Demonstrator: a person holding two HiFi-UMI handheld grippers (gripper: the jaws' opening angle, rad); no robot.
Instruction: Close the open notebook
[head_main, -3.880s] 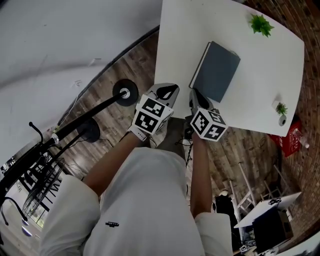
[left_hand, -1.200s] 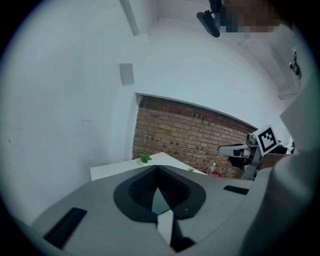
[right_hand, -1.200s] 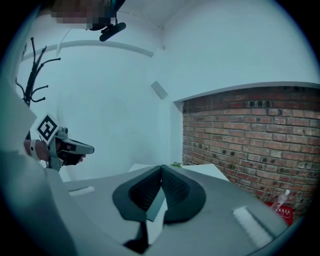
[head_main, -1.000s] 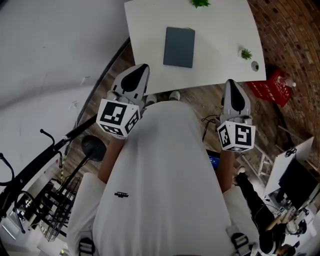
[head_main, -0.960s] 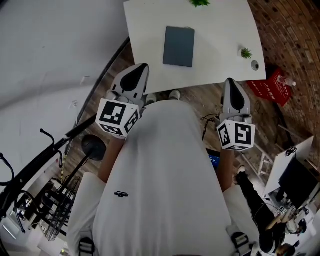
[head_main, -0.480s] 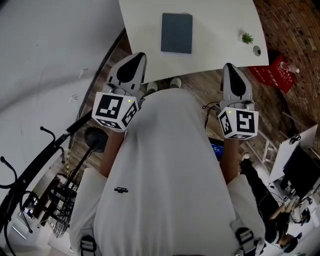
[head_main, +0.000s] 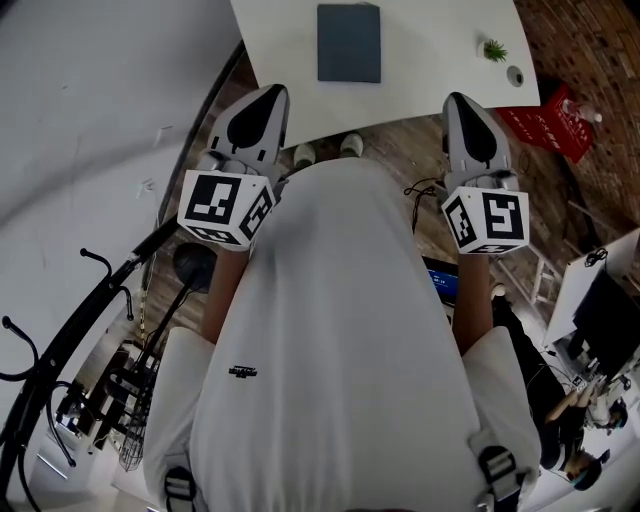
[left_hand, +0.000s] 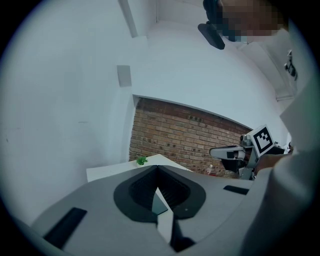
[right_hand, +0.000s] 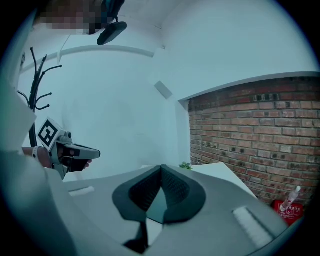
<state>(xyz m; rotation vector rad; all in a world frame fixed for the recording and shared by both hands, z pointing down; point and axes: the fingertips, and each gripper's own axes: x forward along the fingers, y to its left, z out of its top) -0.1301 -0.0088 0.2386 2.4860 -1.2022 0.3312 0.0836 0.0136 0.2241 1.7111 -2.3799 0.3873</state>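
The notebook (head_main: 349, 43) is lying closed on the counter (head_main: 430, 60) at 12 o'clock. The left gripper (head_main: 268, 97) at 11 and the right gripper (head_main: 462, 102) at 1 are hovering, fingers closed, empty.

Since the earliest picture, the left gripper (head_main: 268, 96) and the right gripper (head_main: 461, 100) have withdrawn from the near edge of the white table (head_main: 430, 70). Then they were side by side, with the right one at the near corner of the grey notebook (head_main: 349, 42). Now they are well apart, either side of the person's torso (head_main: 340, 330), above the wooden floor (head_main: 385, 165). In the head view, table and notebook have shifted to the top edge over the last second.
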